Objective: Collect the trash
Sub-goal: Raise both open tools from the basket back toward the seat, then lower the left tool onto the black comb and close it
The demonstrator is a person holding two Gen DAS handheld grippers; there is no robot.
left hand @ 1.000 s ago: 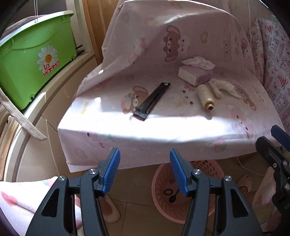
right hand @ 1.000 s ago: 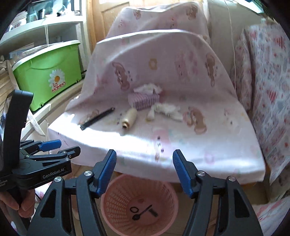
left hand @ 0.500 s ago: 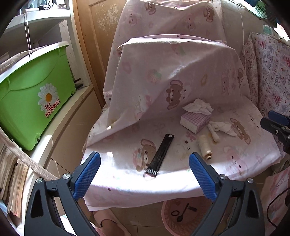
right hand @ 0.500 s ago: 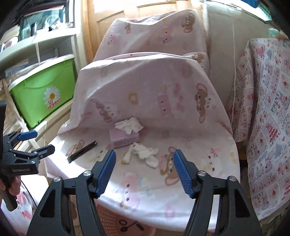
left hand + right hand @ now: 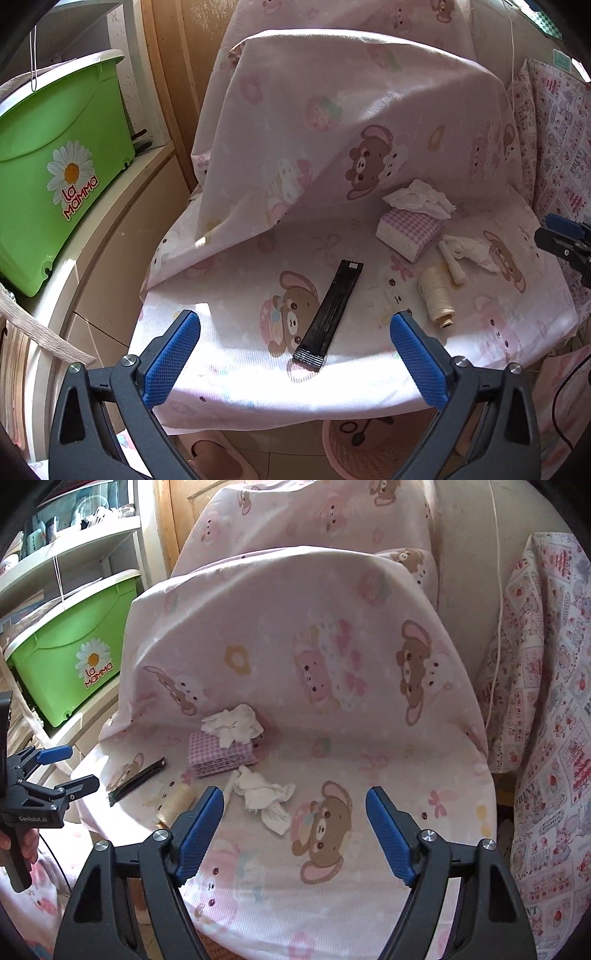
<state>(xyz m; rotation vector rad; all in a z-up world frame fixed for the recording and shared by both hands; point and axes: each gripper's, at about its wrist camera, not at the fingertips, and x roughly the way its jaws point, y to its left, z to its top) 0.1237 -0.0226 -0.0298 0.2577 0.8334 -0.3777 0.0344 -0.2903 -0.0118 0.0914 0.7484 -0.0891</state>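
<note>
On the chair seat under a pink bear-print cloth (image 5: pixel 258 362) lie a black wrapper strip (image 5: pixel 330 314) (image 5: pixel 136 779), a cream thread spool (image 5: pixel 437 297) (image 5: pixel 177 801), a crumpled white tissue (image 5: pixel 467 249) (image 5: pixel 266 799) and a purple checked tissue pack (image 5: pixel 408 232) (image 5: pixel 221 755) with tissue sticking out of it. My left gripper (image 5: pixel 294 319) hovers over the seat's front edge, near the wrapper's lower end; its jaws are opening with nothing between them. My right gripper (image 5: pixel 294 794) hangs just right of the crumpled tissue, its jaws opening on nothing. A pink basket (image 5: pixel 369 446) stands under the seat's front.
A green lidded bin (image 5: pixel 55 166) (image 5: pixel 70 664) sits on a shelf to the left. A slipper (image 5: pixel 210 454) lies on the floor beside the basket. Patterned fabric (image 5: pixel 546 738) hangs at the right. A hand (image 5: pixel 22 849) holds the left gripper's handle.
Both grippers have risen from above the basket toward the chair seat, and both jaws have widened. The basket has slid to the bottom of the views.
</note>
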